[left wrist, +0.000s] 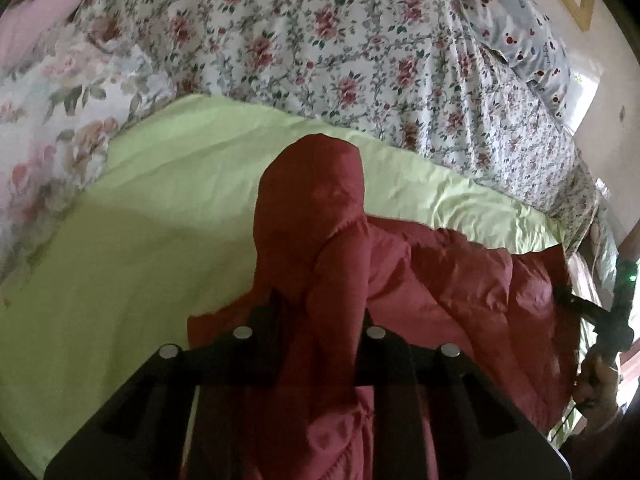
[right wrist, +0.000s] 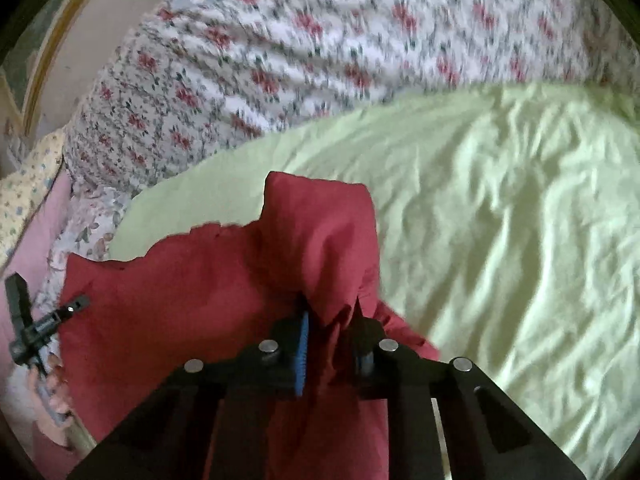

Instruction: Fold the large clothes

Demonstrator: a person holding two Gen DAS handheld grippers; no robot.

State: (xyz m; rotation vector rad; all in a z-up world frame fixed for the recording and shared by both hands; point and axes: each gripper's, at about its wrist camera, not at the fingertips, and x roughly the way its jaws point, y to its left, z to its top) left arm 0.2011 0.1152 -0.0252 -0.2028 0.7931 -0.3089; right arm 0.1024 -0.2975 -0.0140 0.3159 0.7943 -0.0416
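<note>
Your left gripper (left wrist: 320,312) is clamped on a bunched fold of the red jacket (left wrist: 440,280); your right gripper (right wrist: 332,320) pinches another fold. Jacket hangs between them, above the near green sheet (right wrist: 500,200); floral quilt (left wrist: 320,40) lies far.

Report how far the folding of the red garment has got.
Done: the red garment lies on the green sheet. In hand: the left gripper and right gripper each pinch a bunch of it, raised. Left: no finished fold shows; all folds remain.
</note>
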